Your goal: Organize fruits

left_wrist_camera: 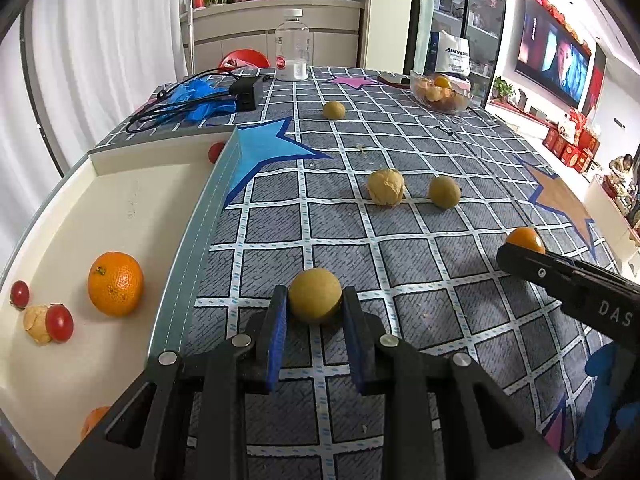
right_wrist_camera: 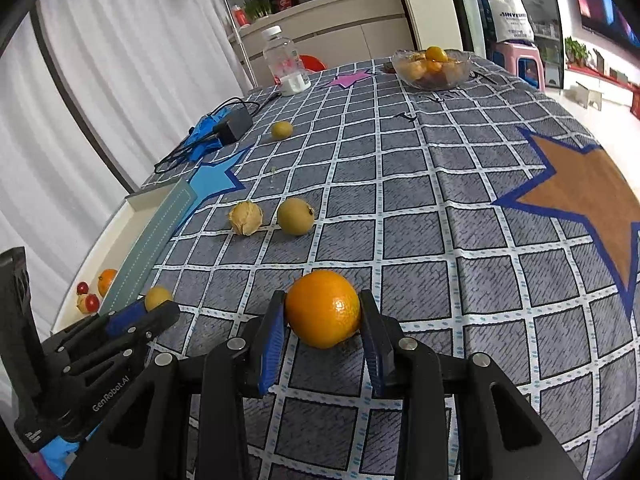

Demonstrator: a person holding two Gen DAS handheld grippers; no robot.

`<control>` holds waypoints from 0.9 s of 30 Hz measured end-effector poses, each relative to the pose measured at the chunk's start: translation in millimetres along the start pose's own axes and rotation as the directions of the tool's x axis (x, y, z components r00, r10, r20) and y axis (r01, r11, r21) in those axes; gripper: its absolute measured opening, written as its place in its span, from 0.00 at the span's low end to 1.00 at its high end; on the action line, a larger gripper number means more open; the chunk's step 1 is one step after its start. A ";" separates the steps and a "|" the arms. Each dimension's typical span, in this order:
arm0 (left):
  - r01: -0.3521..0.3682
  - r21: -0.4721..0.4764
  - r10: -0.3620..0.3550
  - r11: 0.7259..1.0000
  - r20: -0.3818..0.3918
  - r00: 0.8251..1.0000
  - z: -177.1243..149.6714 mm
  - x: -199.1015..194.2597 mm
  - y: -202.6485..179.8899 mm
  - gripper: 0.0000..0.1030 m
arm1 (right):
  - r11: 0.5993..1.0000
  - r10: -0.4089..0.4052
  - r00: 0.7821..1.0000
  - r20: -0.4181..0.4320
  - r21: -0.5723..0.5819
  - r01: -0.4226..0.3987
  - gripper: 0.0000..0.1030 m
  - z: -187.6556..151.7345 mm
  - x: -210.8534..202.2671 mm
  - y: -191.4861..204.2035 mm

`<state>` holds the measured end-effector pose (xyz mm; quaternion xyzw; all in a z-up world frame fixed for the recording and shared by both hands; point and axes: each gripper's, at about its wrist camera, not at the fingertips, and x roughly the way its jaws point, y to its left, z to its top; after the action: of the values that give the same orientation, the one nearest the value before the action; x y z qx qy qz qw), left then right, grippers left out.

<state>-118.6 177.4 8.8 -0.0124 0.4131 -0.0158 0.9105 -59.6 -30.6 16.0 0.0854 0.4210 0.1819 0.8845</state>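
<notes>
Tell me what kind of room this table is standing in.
Most likely a home living or dining room. A large wall-mounted television plays at the right, white curtains hang at the left, and a glass bowl of fruit sits on the star-patterned tablecloth.

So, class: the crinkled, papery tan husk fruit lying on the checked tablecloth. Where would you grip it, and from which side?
Grip the crinkled, papery tan husk fruit lightly across its widest middle, coming from above. It sits free on the checked tablecloth, with the smooth round yellow-green fruit close on one side, and its husk looks crushable.
</notes>
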 end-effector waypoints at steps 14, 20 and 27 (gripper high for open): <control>0.006 0.005 -0.005 1.000 0.000 1.000 0.7 1.1 -1.2 0.28 | 0.999 0.030 1.000 0.004 0.027 -0.030 0.36 -0.8 -0.6 -5.1; 0.007 0.008 -0.007 1.000 0.000 1.000 1.1 1.7 -1.8 0.28 | 0.999 0.031 1.000 0.003 0.028 -0.031 0.36 -1.0 -0.8 -5.2; 0.008 0.008 -0.008 1.000 0.000 1.000 0.9 1.2 -1.8 0.28 | 0.999 0.032 0.999 0.003 0.029 -0.032 0.36 -0.9 -1.0 -5.4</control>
<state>-117.1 175.5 8.6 -0.0103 0.4130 -0.0209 0.9104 -59.6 -35.9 14.5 0.1051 0.4209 0.1899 0.8807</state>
